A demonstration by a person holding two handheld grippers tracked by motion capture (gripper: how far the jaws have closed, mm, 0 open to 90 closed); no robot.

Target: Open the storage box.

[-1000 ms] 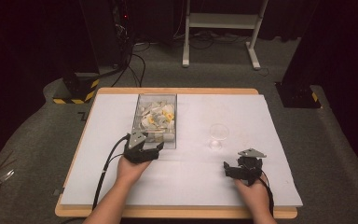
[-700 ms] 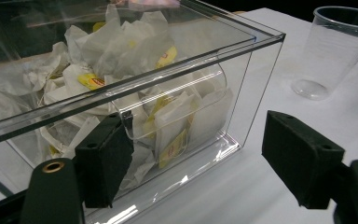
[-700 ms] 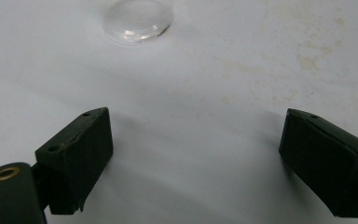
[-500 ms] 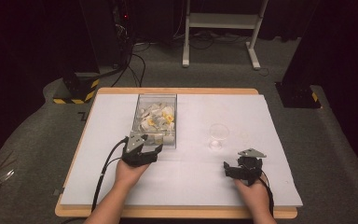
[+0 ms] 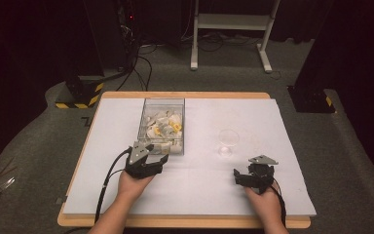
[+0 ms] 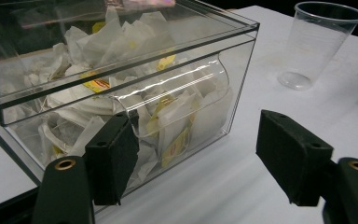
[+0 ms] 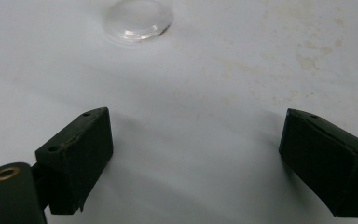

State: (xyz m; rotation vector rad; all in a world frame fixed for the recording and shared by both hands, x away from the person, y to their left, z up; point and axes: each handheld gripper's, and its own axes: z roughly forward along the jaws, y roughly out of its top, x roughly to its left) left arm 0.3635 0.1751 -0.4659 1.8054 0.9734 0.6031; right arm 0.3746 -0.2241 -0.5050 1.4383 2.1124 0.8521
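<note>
Left of centre on the white table (image 5: 272, 122), clear acrylic box (image 6: 135, 88) of tea bags (image 6: 177, 126). Left gripper (image 5: 158, 157) at its near wall, jaws part open and just been closing, nothing between. Clear plastic cup (image 5: 228, 141) to the right. Right gripper (image 5: 253, 170) near front edge, jaws wide, empty.
</note>
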